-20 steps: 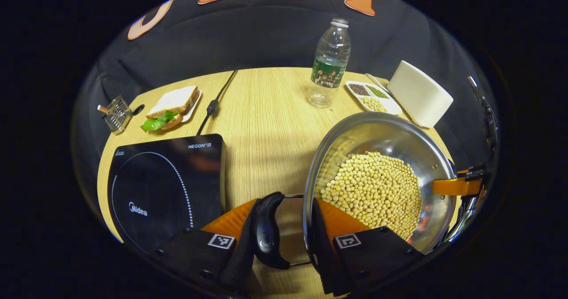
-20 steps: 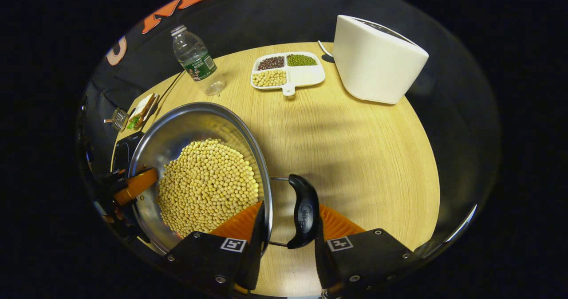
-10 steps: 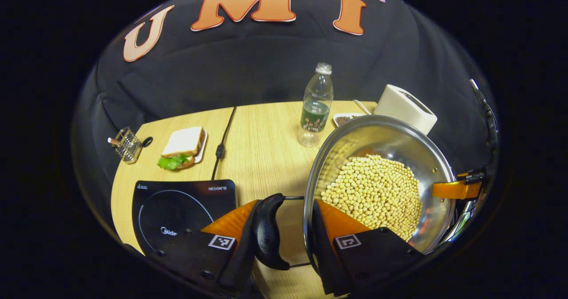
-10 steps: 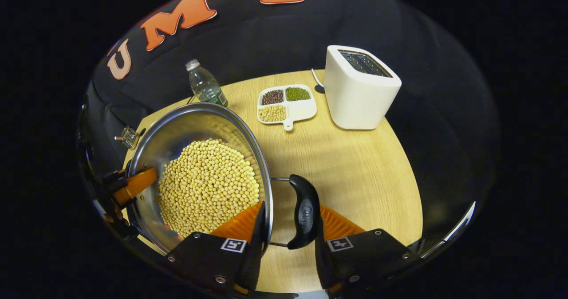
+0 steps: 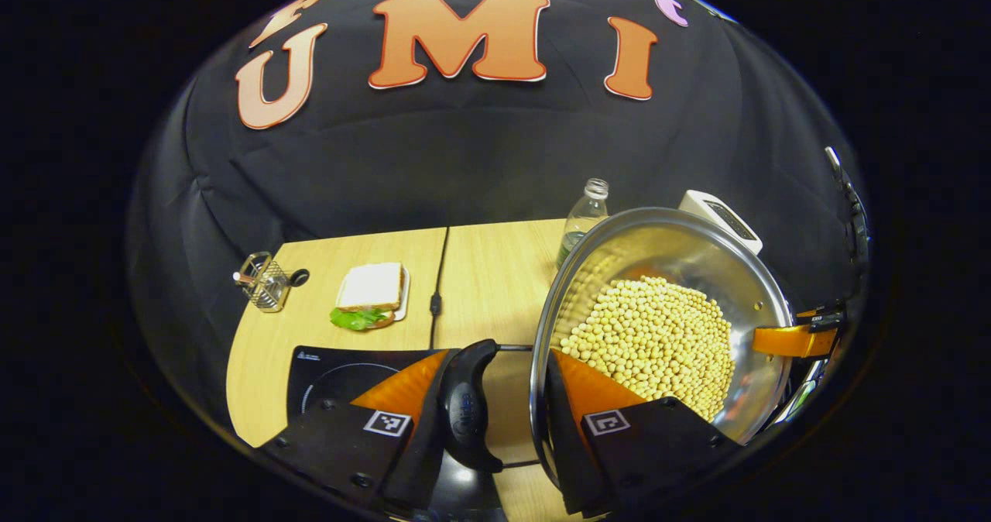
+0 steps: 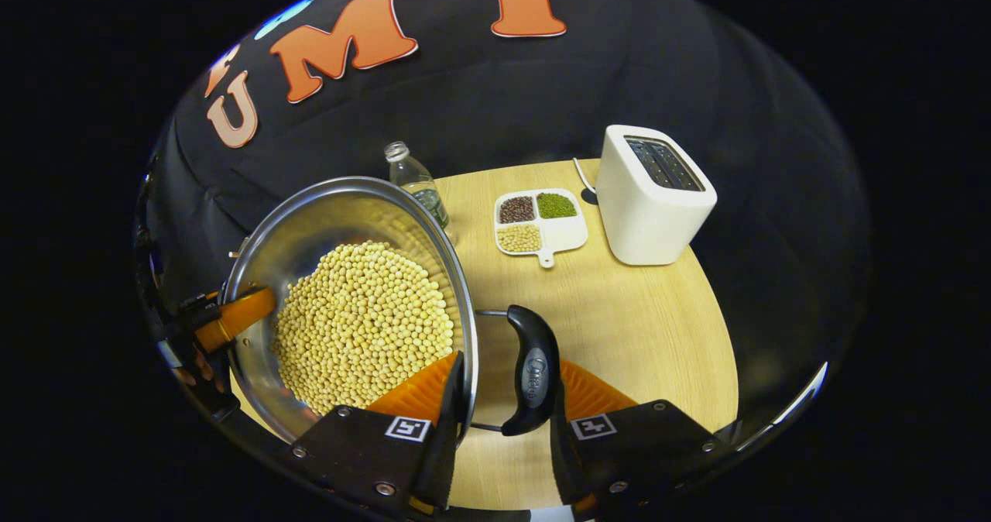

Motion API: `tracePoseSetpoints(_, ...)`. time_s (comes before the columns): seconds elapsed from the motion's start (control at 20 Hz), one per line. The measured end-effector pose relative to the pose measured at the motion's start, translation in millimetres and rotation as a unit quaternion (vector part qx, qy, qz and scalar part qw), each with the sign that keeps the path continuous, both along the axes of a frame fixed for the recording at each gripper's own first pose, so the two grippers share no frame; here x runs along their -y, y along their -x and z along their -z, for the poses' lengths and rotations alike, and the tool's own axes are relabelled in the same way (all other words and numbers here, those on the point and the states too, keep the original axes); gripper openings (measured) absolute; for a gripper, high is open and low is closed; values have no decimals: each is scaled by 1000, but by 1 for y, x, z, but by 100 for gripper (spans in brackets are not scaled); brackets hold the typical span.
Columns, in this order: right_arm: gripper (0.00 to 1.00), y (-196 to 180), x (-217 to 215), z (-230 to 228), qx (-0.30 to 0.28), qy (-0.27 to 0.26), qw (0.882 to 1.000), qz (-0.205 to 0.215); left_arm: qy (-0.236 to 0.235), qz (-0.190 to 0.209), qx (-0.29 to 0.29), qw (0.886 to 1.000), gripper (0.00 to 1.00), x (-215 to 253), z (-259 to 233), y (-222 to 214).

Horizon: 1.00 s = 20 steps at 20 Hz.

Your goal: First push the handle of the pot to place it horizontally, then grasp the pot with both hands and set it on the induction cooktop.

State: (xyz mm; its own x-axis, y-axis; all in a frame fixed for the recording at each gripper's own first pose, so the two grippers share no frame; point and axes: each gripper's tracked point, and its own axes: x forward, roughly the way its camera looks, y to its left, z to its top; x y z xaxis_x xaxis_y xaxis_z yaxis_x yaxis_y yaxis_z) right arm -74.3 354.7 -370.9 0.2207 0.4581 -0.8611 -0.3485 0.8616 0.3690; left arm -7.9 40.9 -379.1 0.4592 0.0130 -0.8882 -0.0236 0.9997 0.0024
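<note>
While both grippers are clamped onto it, the steel pot (image 5: 666, 274) full of soybeans (image 5: 650, 344) hangs in the air above the wooden desk (image 5: 495, 274), tipped a little toward each camera. In the left gripper view, the left gripper (image 5: 503, 410) has its fingers (image 5: 577, 386) pinching one black side handle (image 5: 464, 406) together with the pot's rim, one finger outside the handle and the other inside the pot against the beans. Same deal in the right gripper view: the right gripper (image 6: 499, 390) squeezes the opposite handle (image 6: 533, 371) and the rim between its fingers.

Taking the pot as the landmark, the induction cooktop (image 5: 333, 367) sits on the desk below and off to the pot's left in the left gripper view, partly tucked behind that gripper. Farther left of the pot there's a sandwich (image 5: 368, 293) on a small plate, then a little wire holder (image 5: 263, 282) at the desk's edge. A black cord (image 5: 439, 274) runs across the desk between sandwich and pot. Behind the pot stands a clear water bottle (image 6: 414, 181). To the pot's right in the right gripper view are a divided dish of beans and grains (image 6: 540, 220) and, just beyond it, a white toaster (image 6: 654, 197).
</note>
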Motion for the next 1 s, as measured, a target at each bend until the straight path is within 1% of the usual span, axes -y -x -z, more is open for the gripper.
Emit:
tracePoseSetpoints(0.05,52,0,-7,-7,3,-3,1000,-3,-2,-5,1,1000,65,-8,-5,-1)
tracePoseSetpoints(0.1,52,-1,-16,-11,6,-6,1000,-6,-5,-9,2,1000,67,-16,-8,-1)
tracePoseSetpoints(0.25,52,0,-40,-23,13,-16,1000,-16,-15,-17,11,1000,65,-42,-20,-4)
tracePoseSetpoints(0.35,52,2,-58,-32,18,-24,999,-23,-22,-24,12,999,67,-50,-33,-3)
tracePoseSetpoints(0.6,52,8,-105,-38,20,-36,998,-47,-39,-47,9,998,67,-82,-46,0)
tracePoseSetpoints(0.7,52,11,-127,-37,19,-41,997,-58,-44,-59,6,997,67,-89,-63,5)
tracePoseSetpoints(0.8,52,14,-136,-27,19,-45,996,-69,-50,-70,3,996,67,-87,-73,8)
tracePoseSetpoints(0.9,52,12,-140,-19,18,-49,995,-81,-55,-81,1,995,67,-87,-73,12)
tracePoseSetpoints(1.0,52,5,-138,-19,17,-53,994,-91,-60,-89,-2,994,66,-85,-73,13)
